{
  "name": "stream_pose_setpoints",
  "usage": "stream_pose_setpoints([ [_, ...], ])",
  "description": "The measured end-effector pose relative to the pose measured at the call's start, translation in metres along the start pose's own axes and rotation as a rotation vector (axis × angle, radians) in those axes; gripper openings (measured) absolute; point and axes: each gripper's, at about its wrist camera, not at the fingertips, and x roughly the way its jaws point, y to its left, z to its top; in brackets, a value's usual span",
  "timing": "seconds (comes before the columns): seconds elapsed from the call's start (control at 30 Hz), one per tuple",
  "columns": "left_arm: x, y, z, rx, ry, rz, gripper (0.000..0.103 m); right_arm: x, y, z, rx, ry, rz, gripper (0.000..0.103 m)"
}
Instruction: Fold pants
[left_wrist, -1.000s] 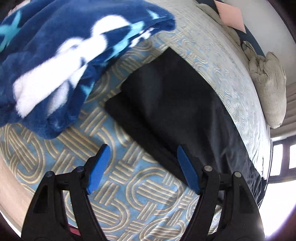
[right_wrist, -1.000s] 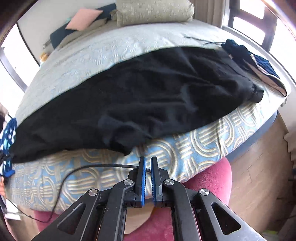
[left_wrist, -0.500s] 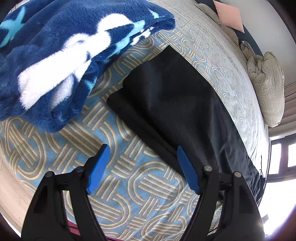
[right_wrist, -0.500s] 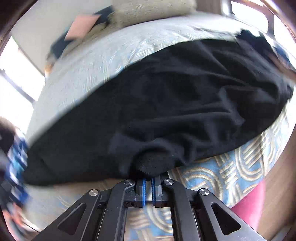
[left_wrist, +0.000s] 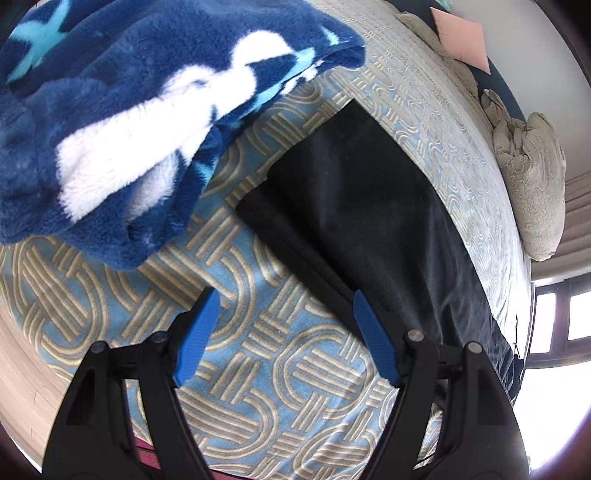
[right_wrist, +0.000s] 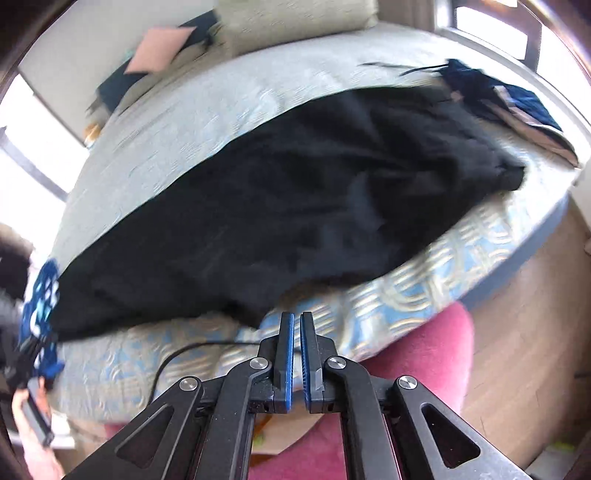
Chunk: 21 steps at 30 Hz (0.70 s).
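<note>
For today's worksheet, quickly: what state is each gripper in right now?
Left gripper: open, holding nothing, over the bedspread beside the black pants.
Right gripper: shut, holding nothing, just short of the pants' near edge.

Bed (left_wrist: 258, 354) with blue and tan patterned cover. On it: black pants (left_wrist: 369, 221) laid flat, fluffy blue blanket (left_wrist: 122, 122) (white patches), 1 pillow (left_wrist: 532, 184), dark clothes (right_wrist: 509, 103).
</note>
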Motion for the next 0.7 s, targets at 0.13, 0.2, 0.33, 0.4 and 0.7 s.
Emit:
stream_pose_setpoints([
  [0.13,-0.006,-0.013,-0.007,0.068,-0.003,-0.038,0.077,0.006,0.043,0.016,-0.11,-0.044,0.058,0.016],
  [0.2,-0.005,-0.015,-0.009,0.063,0.031,-0.065,0.082,0.014,0.059,0.026,-0.164,-0.094,0.039,0.03],
  [0.33,0.002,-0.007,-0.006,-0.022,0.048,-0.09,0.083,0.079,0.042,0.027,-0.097,0.172,-0.037,0.031],
  [0.4,0.009,-0.006,-0.001,-0.043,0.061,-0.098,0.083,0.076,0.024,0.019,0.01,0.156,0.034,0.031],
  [0.7,0.021,-0.012,0.024,-0.167,-0.025,-0.155,0.087,0.035,0.043,0.028,-0.094,0.136,0.01,0.033],
])
